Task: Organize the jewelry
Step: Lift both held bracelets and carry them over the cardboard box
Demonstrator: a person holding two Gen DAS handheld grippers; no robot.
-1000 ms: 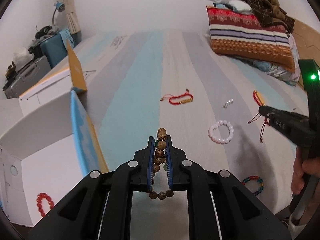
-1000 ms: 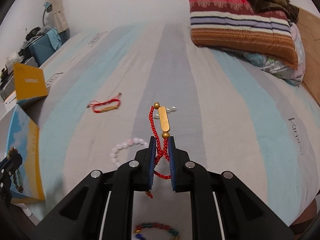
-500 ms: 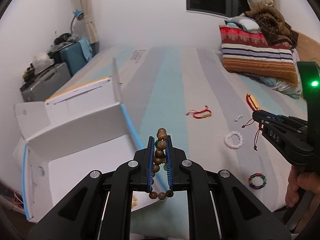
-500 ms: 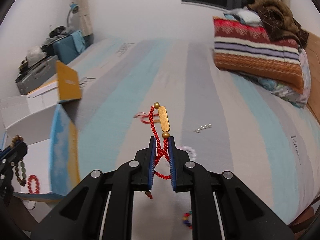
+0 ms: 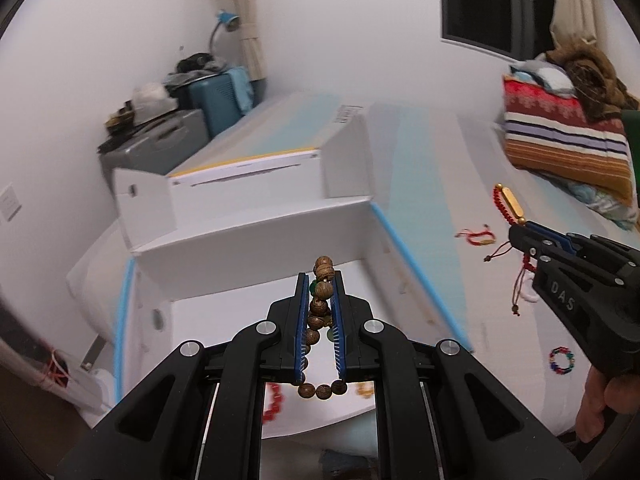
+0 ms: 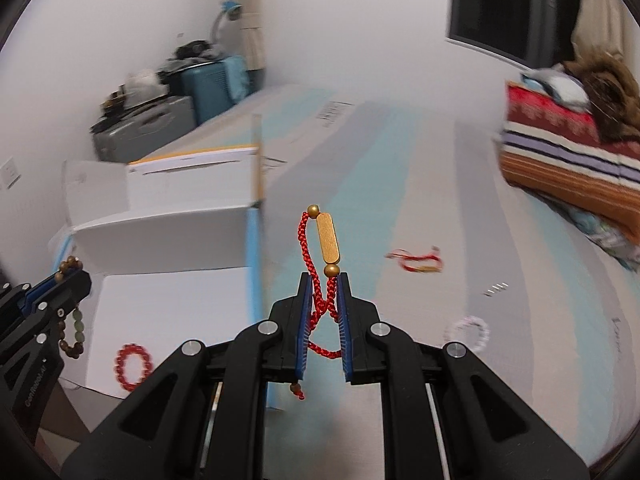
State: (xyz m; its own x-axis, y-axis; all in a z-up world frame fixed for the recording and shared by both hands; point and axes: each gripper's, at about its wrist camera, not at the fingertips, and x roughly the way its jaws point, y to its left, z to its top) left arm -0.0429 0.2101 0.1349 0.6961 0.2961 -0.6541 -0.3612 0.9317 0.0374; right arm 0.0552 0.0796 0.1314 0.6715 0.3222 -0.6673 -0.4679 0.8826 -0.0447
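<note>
Wooden bead bracelet [image 5: 322, 303] — glossy; braided red cord bracelet [image 6: 326, 258], matt cardboard box [image 5: 256, 236].

Box [image 5: 256, 236] left of bed [image 5: 440, 184] (touching).

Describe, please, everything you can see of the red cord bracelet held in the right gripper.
The red cord bracelet is braided red cord carrying a flat gold bar between two gold beads. The right gripper is shut on the crossed cords, so the bar stands upright above the fingertips. A loop and a knotted tail hang below, touching nothing but the pads.
</note>
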